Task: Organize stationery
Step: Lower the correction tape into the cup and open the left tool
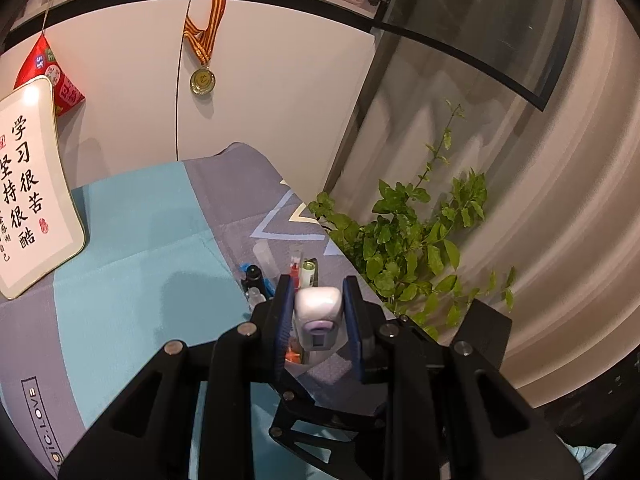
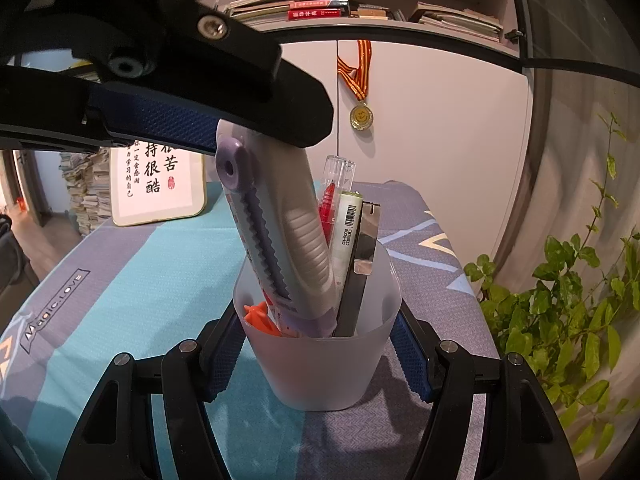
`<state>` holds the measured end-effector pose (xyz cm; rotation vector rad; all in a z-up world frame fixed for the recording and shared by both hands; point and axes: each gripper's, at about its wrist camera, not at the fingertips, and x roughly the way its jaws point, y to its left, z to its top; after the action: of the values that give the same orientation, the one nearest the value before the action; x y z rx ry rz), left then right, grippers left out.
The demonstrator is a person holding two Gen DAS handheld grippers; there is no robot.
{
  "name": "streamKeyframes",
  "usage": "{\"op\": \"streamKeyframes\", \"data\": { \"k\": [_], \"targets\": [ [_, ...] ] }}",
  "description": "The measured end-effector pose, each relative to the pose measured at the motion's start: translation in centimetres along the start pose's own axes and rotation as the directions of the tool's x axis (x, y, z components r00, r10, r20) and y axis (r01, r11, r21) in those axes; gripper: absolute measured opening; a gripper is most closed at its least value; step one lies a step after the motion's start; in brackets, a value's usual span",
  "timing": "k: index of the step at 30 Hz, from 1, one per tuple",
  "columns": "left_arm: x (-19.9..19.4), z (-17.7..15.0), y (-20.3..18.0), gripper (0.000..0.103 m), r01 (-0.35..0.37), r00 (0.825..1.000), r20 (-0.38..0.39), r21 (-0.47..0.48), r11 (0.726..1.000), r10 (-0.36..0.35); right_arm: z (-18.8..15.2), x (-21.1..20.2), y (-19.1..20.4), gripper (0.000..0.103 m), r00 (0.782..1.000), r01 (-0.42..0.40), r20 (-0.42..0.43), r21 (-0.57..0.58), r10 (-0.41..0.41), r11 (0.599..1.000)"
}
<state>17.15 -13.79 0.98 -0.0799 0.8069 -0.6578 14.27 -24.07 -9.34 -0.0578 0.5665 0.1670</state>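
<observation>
I am holding the left gripper [image 1: 318, 312] closed on the butt end of a pale utility knife [image 2: 280, 236], both blue pads pressing its sides, and the knife's lower end is sitting tilted inside the frosted cup [image 2: 320, 360]. The right gripper [image 2: 320, 356] is clasping that cup from either side, its textured pads lying against the translucent wall, so the cup is standing upright between them.

Sharing the cup with the knife, I am seeing a red pen [image 2: 330, 208] under a clear cap, a white tube [image 2: 347, 228] with a barcode, a dark flat tool with a metal clip [image 2: 366, 236], and something orange [image 2: 260, 318] low at the left; what the orange piece is I cannot make out through the frosted plastic.

The cup is resting on a cloth [image 2: 120, 280] patterned in turquoise and grey-violet bands, with a small printed label near the left edge. A framed calligraphy panel [image 2: 158, 184] is leaning at the back of the surface against a white cabinet [image 2: 440, 152], and a medal [image 2: 361, 116] on a striped ribbon is hanging from the cabinet door. Books [image 2: 320, 10] are lying stacked on the shelf above, more paper piles are standing behind the frame at the left, and a leafy green plant [image 2: 568, 304] is growing just beside the right edge of the surface.
</observation>
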Motion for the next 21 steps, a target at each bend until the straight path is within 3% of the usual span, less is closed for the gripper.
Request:
{"op": "streamKeyframes", "data": {
  "k": [21],
  "targets": [
    [0.28, -0.02, -0.10, 0.024, -0.002, 1.000, -0.009, -0.004, 1.000, 0.002, 0.07, 0.06, -0.05, 0.070, 1.000, 0.000, -0.001, 0.000, 0.000, 1.000]
  ]
}}
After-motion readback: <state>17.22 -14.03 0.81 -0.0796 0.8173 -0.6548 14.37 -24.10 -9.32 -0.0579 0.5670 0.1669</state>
